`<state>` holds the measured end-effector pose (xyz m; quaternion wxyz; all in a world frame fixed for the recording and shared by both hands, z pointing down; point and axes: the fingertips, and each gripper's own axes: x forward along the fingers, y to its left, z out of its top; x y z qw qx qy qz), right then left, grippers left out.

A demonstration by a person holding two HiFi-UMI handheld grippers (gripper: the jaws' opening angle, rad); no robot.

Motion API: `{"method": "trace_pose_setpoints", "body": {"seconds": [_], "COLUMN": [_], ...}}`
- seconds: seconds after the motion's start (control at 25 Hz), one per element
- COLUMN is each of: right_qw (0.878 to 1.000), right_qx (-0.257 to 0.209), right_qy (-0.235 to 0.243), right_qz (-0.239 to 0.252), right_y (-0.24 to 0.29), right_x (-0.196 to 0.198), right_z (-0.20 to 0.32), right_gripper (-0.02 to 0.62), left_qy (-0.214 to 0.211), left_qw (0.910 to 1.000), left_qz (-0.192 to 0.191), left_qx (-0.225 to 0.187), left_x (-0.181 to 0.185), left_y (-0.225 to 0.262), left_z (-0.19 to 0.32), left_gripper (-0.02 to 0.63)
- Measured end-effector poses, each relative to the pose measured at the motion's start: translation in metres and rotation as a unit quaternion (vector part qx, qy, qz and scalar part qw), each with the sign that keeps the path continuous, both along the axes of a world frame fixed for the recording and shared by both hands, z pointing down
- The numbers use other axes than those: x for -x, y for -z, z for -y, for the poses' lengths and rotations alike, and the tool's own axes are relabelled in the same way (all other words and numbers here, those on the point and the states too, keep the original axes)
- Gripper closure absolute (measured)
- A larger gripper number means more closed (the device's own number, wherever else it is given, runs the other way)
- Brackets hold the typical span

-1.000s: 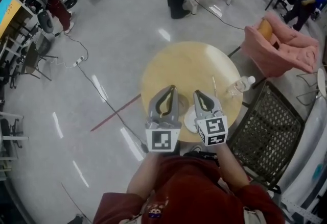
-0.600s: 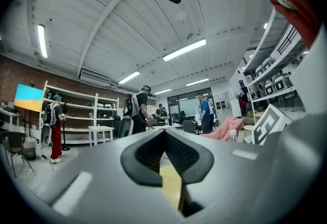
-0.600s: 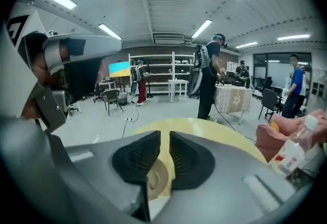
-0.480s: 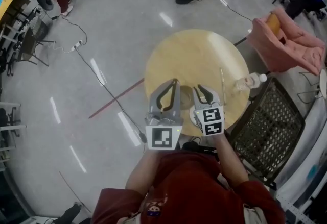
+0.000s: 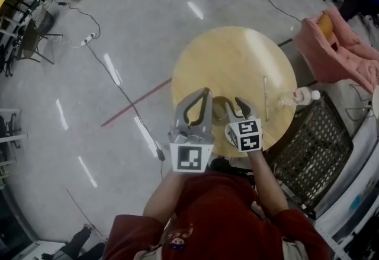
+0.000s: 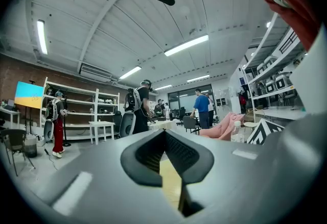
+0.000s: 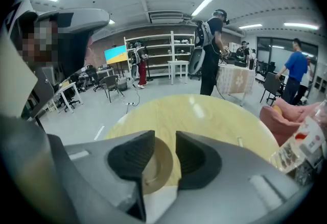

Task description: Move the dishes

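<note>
The right gripper point(image 7: 161, 139) has just been opening its jaws. In the gap between them a tan dish point(image 7: 159, 166) shows only partly, the jaw bodies covering the rest. Nearer the gripper, a white patch point(image 7: 159, 201) is too cut off to name. Right of it, the bottle point(image 7: 301, 149) blurs at the view's edge.

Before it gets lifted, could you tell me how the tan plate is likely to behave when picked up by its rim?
The tan plate looks rigid and smooth, so it should hold its shape but might slip in a pinch. Shallow and lying flat, it seems unlikely to roll or tip.
</note>
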<state>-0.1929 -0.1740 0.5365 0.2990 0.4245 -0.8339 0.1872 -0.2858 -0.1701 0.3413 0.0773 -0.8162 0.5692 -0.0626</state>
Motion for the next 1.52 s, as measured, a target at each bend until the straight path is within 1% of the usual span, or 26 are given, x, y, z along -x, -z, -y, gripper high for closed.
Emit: {"method": "trace_pose_setpoints", "body": {"seconds": [0.2,0.36,0.52,0.68,0.8,0.96,1.2,1.36,1.52], "right_qw": [0.999,0.997,0.993,0.991,0.990,0.989,0.988,0.989,0.989], "right_qx": [0.035,0.065,0.101,0.113,0.127,0.132,0.133,0.128,0.132], "right_qy": [-0.001,0.003,0.007,0.010,0.012,0.010,0.006,0.005,-0.002], "right_qz": [-0.015,-0.041,-0.053,-0.068,-0.068,-0.069,-0.078,-0.077,-0.072], "right_y": [-0.021,-0.045,-0.062,-0.069,-0.077,-0.081,-0.087,-0.084,-0.085], "right_x": [0.002,-0.004,-0.005,-0.006,-0.004,-0.003,-0.008,-0.006,-0.006], "right_z": [0.002,0.004,0.001,0.004,0.000,-0.001,0.002,0.001,0.001], "right_gripper": [0.454,0.451,0.451,0.450,0.451,0.451,0.496,0.545,0.552], "left_qy": [0.001,0.000,0.008,0.008,0.010,0.011,0.007,0.005,0.000], "left_qw": [0.9998,0.9996,0.9990,0.9991,0.9987,0.9985,0.9983,0.9981,0.9983], "left_qz": [-0.014,-0.017,-0.032,-0.026,-0.031,-0.036,-0.036,-0.043,-0.040], "left_qx": [0.011,0.021,0.029,0.033,0.038,0.041,0.046,0.043,0.042], "left_x": [0.006,0.007,0.012,0.019,0.021,0.021,0.018,0.017,0.016], "left_y": [-0.007,-0.015,-0.023,-0.026,-0.030,-0.034,-0.038,-0.039,-0.038], "left_z": [0.008,0.015,0.022,0.031,0.032,0.033,0.036,0.035,0.035], "left_gripper": [0.598,0.598,0.598,0.598,0.598,0.598,0.598,0.598,0.598]}}
